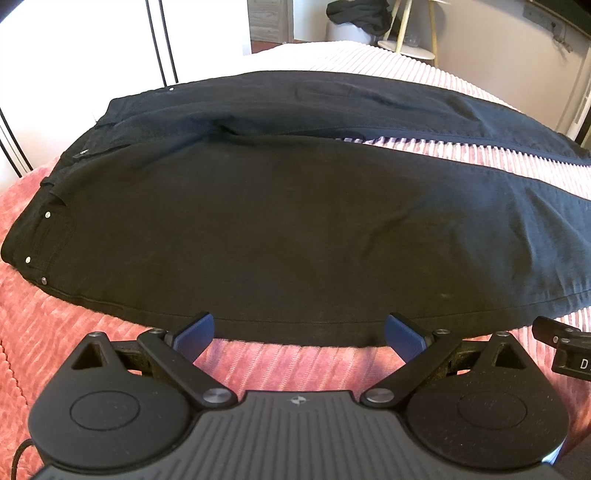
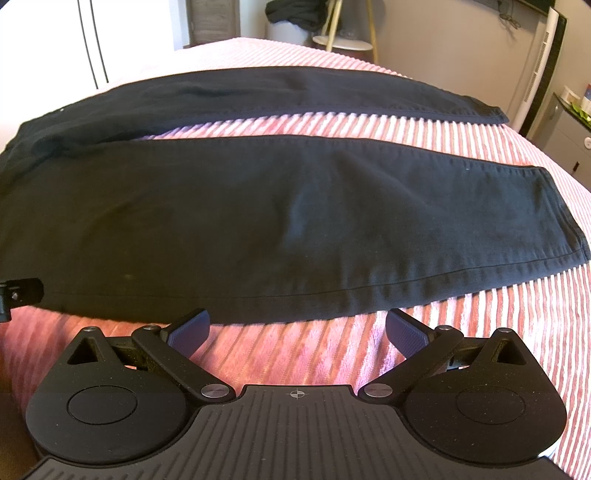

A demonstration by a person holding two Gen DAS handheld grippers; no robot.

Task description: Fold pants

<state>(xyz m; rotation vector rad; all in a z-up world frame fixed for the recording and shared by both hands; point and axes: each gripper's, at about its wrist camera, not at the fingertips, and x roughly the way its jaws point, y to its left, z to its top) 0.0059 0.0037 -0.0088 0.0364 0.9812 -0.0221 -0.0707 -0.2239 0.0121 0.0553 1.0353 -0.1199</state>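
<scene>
Black pants [image 1: 277, 229] lie spread flat on a pink ribbed bedspread [image 1: 66, 354], waistband at the left, both legs running to the right with a gap between them. My left gripper [image 1: 299, 332] is open, its blue pads at the near side seam of the upper near leg. In the right wrist view the pants [image 2: 295, 221] show both leg hems at the right. My right gripper [image 2: 297, 328] is open and empty, just short of the near leg's lower edge. Each gripper's tip shows at the edge of the other's view.
The bedspread [image 2: 498, 369] extends on all sides of the pants. Beyond the bed stand a small round white table with gold legs [image 1: 406, 48], a dark garment heaped on a seat [image 1: 358, 16], a white door at the left and a cabinet [image 2: 572, 129] at the right.
</scene>
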